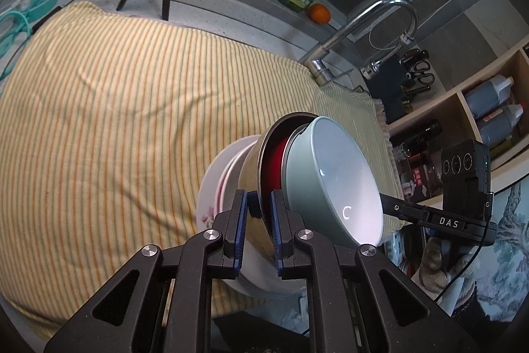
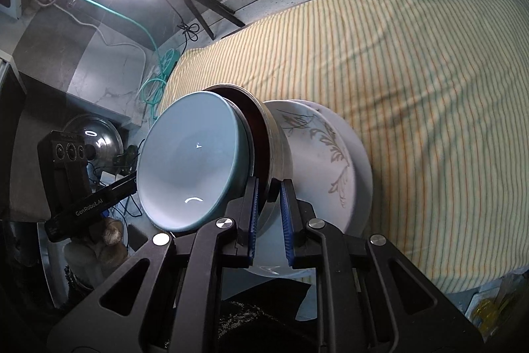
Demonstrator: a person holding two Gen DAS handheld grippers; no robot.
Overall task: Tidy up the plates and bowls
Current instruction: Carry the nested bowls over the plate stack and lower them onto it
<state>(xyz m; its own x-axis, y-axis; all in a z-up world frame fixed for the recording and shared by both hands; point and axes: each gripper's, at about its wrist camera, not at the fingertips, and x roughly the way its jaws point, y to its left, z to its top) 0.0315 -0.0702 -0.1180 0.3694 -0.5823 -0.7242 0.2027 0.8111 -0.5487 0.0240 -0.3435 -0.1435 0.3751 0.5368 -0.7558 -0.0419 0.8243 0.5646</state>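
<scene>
Bowls (image 1: 334,177) nested on plates (image 2: 330,154) form a stack held tilted above the striped cloth (image 1: 132,108). Left claw (image 1: 259,220) and right claw (image 2: 267,207) each pinch the steel bowl's (image 2: 276,151) rim from opposite sides. Beyond the stack, cloth-covered surface lies bare up to the faucet (image 1: 363,22).

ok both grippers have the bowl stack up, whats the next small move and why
Probably lower it level onto the striped cloth. The left gripper and right gripper each pinch the steel bowl's rim, with the blue-grey bowl nested inside and the leaf-print plate underneath. The stack appears tilted in both views, so the nested bowl could slip.
</scene>
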